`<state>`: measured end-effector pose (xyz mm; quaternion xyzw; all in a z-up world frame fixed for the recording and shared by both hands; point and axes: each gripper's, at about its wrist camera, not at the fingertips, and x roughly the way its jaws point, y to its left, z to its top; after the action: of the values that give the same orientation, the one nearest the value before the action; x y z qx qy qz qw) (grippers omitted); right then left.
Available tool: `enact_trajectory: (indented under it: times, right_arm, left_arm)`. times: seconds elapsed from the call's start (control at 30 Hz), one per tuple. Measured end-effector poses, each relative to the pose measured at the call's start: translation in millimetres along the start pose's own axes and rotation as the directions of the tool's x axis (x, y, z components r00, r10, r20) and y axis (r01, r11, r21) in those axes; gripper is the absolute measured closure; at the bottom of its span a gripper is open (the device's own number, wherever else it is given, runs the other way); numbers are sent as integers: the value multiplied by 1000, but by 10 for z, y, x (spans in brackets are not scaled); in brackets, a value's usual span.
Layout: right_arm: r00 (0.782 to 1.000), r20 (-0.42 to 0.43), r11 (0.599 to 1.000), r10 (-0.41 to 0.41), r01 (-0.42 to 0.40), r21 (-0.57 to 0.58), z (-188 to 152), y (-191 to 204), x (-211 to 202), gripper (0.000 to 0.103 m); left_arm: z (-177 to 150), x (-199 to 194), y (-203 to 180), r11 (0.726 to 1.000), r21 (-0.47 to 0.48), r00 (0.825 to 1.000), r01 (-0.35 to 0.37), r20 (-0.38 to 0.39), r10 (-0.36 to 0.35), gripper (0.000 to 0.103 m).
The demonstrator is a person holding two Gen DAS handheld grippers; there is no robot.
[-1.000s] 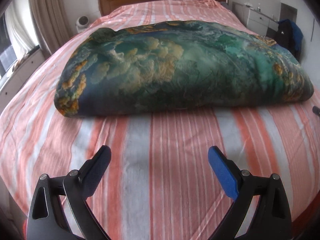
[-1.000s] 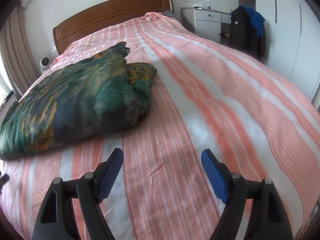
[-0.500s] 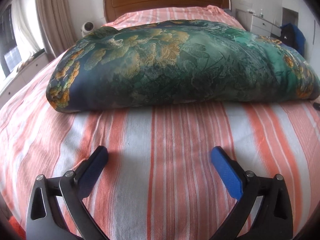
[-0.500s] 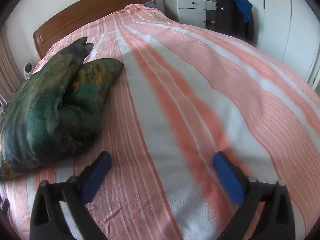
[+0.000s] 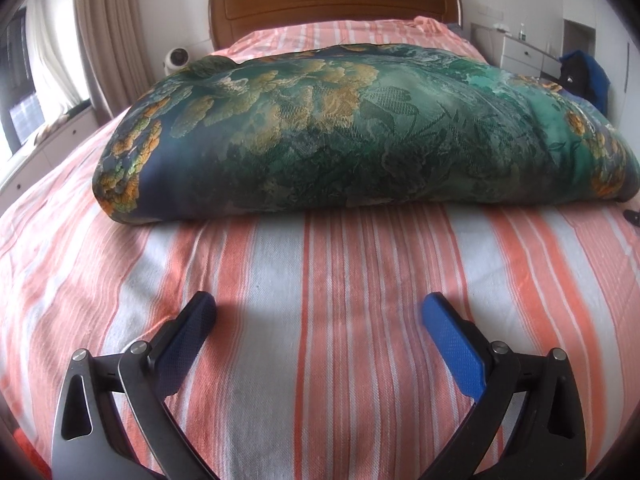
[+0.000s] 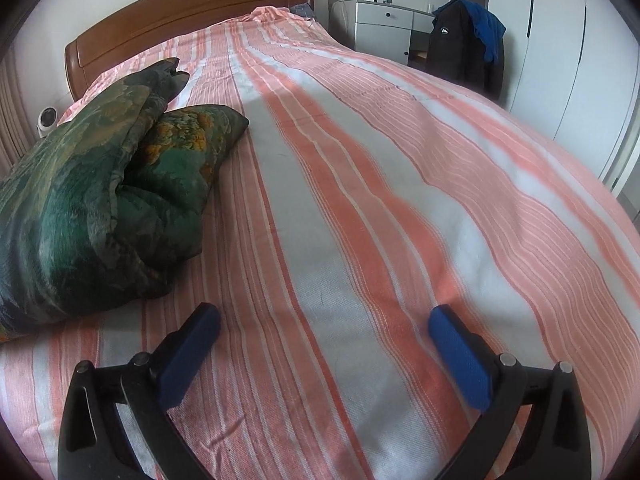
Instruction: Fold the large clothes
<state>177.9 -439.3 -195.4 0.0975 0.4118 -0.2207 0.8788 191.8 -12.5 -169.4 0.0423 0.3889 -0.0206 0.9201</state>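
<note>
A thick green and dark blue quilt with gold flower patterns (image 5: 352, 132) lies folded in a long bundle across the striped bed. My left gripper (image 5: 320, 312) is open and empty, low over the sheet, short of the quilt's near folded edge. In the right wrist view the quilt's right end (image 6: 104, 188) shows its stacked layers at the left. My right gripper (image 6: 324, 324) is open and empty, over bare sheet to the right of that end.
The bed has an orange, white and grey striped sheet (image 6: 400, 184) and a wooden headboard (image 5: 336, 0). A white dresser (image 6: 384, 28) and a chair with dark jackets (image 6: 464, 44) stand at the right. Curtains (image 5: 104, 36) and a window are at the left.
Both grippers have dropped lower toward the sheet and moved closer to the quilt. The quilt fills more of the left wrist view. Both grippers stay open.
</note>
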Motion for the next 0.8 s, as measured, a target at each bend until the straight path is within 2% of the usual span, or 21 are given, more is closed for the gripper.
enact_trajectory:
  times: [0.8]
  right_arm:
    - [1000, 2, 1000, 0, 0, -1, 11, -7, 19, 0]
  left_arm:
    - [51, 45, -22, 1000, 8, 1000, -22, -11, 22, 0]
